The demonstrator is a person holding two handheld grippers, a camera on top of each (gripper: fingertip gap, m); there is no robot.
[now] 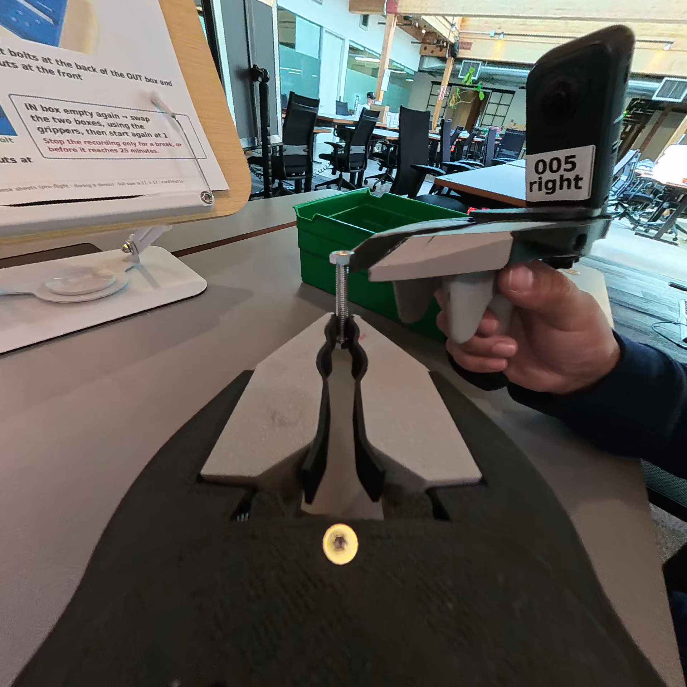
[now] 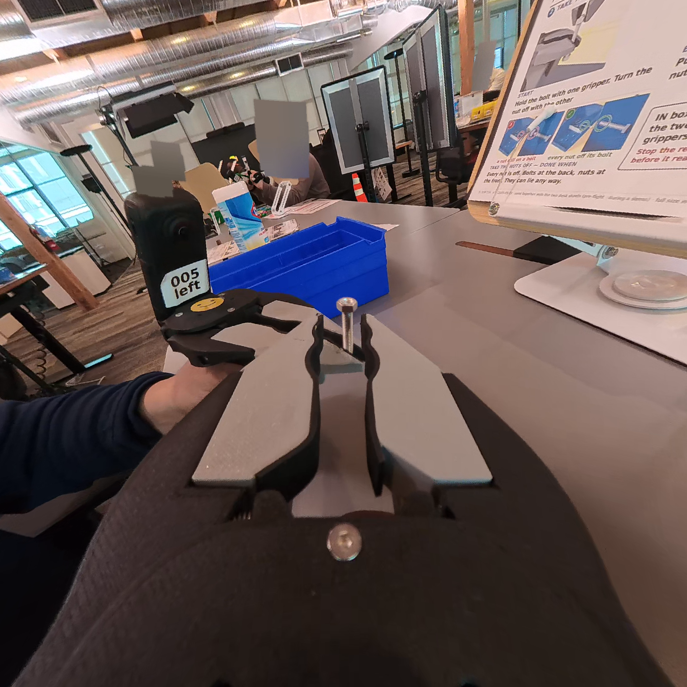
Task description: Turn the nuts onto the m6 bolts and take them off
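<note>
Silver hex-head bolt stands upright, pinched at its lower end by the left gripper. Right gripper fingers are spread around it. Green plastic bin appears only in the left view, blue plastic bin only in the right.

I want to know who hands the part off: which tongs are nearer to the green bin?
Right. The right tongs sit open around the head of the bolt, directly before the green bin. The left tongs clamp the bolt's lower end, nearer the person.
</note>
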